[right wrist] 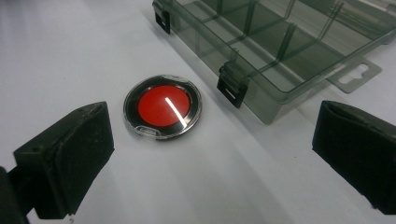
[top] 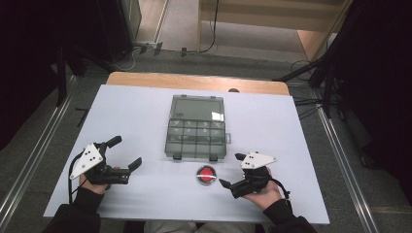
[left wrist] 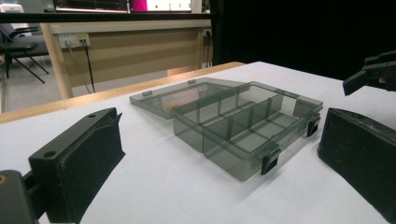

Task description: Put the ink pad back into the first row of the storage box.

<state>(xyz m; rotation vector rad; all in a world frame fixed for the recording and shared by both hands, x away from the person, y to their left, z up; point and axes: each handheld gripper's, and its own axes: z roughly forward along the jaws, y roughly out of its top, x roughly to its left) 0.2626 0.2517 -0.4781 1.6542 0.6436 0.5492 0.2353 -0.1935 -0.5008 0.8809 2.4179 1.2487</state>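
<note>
A smoky clear compartment box (top: 197, 140) lies open mid-table, its lid (top: 198, 108) flat behind it. The same box (left wrist: 247, 126) has several empty dividers. A round red disc in a clear case (top: 206, 174) lies just in front of the box. My left gripper (top: 125, 153) rests open at the left, jaws wide and pointing toward the box. My right gripper (top: 232, 170) is open just right of the disc. In the right gripper view the disc (right wrist: 162, 112) sits ahead and to the left, between the wide jaws of that gripper (right wrist: 210, 144), which touch nothing. The box (right wrist: 280, 46) lies beyond.
The white table top (top: 145, 111) has a wooden edge (top: 194, 81) at the back. Metal rails (top: 340, 160) run along both sides of the table on the floor. The other gripper's jaw (left wrist: 373, 74) shows at the upper right of the left gripper view.
</note>
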